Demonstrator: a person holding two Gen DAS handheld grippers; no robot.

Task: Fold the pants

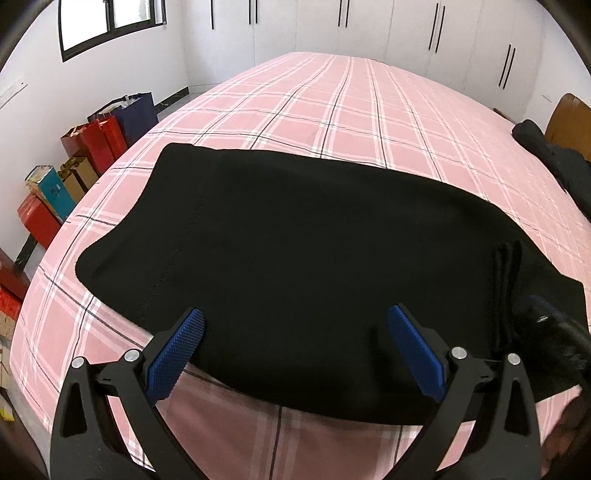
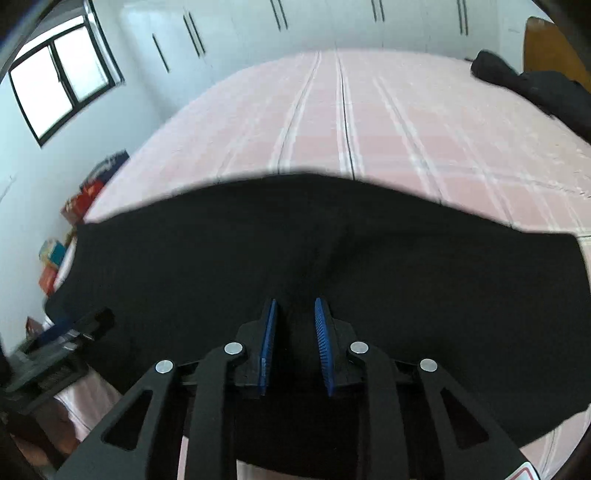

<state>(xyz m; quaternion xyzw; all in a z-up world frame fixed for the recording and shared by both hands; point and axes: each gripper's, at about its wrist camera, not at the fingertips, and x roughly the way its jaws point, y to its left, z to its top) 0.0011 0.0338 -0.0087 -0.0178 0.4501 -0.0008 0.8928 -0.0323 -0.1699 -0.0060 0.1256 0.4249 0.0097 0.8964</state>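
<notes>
Across the lower half of the left wrist view, the left gripper [image 1: 295, 332] stands with its jaws spread wide, its blue ribbed pads [image 1: 177, 354] far apart and nothing clamped between them. Both pads hang over the near edge of the black pants [image 1: 295, 236]; whether they brush the cloth cannot be told. The pants lie folded into a broad dark slab across the middle of the frame, on the pink plaid bed sheet [image 1: 332, 110] that fills the centre and top. A stack of folded edges shows at the right end of the slab, where the blurred tip of the right gripper [image 1: 554, 325] sits at the lower right edge.

From the right wrist view, which is blurred, the right gripper [image 2: 295, 314] has its jaws drawn close together, a narrow gap left between the blue pads [image 2: 271, 332]. Black cloth lies in that gap and around the fingertips, with creases fanning upward from them. Whether the pads actually pinch the pants [image 2: 369, 258] cannot be told. The left gripper [image 2: 70, 343] shows at the lower left of that frame, at the pants' other end.

Along the left edge, red, blue and tan gift bags [image 1: 99, 140] stand on the floor beneath a dark-framed window [image 1: 110, 18]. White wardrobe doors [image 1: 406, 29] run across the top. A second dark garment [image 1: 554, 158] lies at the upper right, by a wooden headboard [image 1: 569, 118].
</notes>
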